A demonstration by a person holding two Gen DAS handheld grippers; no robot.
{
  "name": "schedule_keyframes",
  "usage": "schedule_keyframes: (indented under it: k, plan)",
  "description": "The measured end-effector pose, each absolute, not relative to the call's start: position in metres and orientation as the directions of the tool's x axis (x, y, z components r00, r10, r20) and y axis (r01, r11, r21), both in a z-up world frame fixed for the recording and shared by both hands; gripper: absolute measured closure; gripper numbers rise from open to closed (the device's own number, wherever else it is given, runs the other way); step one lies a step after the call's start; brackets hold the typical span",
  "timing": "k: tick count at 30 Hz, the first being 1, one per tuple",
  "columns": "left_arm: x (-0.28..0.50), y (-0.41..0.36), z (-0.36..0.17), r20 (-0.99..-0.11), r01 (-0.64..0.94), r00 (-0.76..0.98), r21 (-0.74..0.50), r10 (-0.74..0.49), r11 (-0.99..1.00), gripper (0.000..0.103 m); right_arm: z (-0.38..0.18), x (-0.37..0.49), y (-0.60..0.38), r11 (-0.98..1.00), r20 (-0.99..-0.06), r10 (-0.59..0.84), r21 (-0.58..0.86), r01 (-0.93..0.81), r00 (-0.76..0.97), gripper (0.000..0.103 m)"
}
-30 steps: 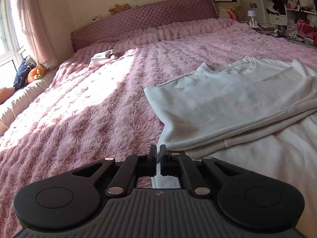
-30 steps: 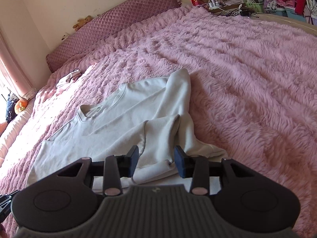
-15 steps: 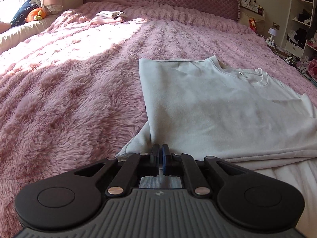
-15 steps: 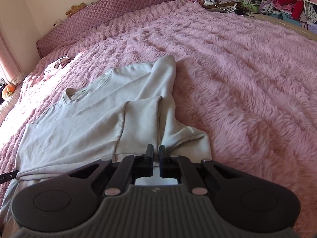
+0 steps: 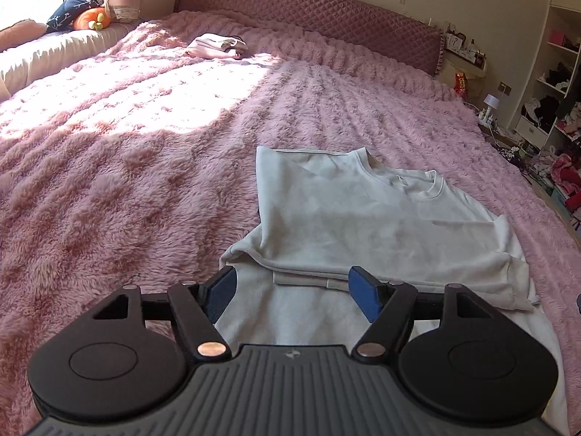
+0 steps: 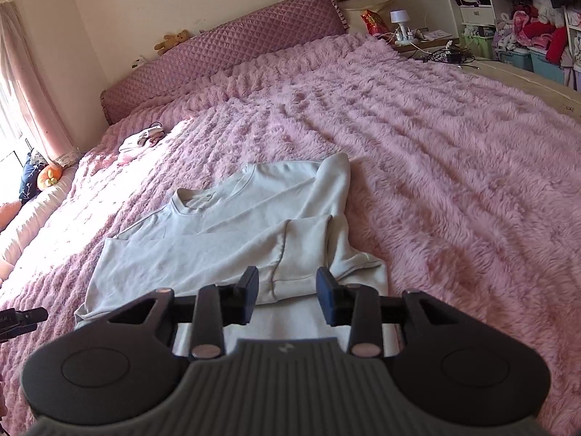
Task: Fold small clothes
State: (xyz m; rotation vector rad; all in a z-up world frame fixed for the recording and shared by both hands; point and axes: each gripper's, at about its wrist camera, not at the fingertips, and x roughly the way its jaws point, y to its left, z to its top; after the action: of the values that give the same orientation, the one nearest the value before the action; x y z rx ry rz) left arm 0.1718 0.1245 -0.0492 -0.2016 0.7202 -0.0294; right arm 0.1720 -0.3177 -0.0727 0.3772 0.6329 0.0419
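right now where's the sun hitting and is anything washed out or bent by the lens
Left wrist view: sunlight floods the far left of the blanket, nearly washing out the folded pink clothes; the sweatshirt lies in even shade. Right wrist view: the window is blown out and the headboard tilts with fisheye curve; the sweatshirt stays sharp.
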Motion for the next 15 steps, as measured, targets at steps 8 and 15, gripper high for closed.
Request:
schedule_keyframes:
  k: [8, 15]
  plan:
    - [0.095, 0.099, -0.041, -0.742, -0.111, 0.668, -0.177, -0.058, 0.978, 0.018, -0.039, 0.084, -0.288, 0.940, -0.559, 0.214, 0.342, -0.013, 0.801, 0.051]
    - [0.047, 0.094, -0.056, -0.783, -0.130, 0.619, -0.172, -0.056, 0.977, 0.018, -0.045, 0.014, -0.278, 0.968, -0.584, 0.196, 0.244, -0.061, 0.788, 0.044]
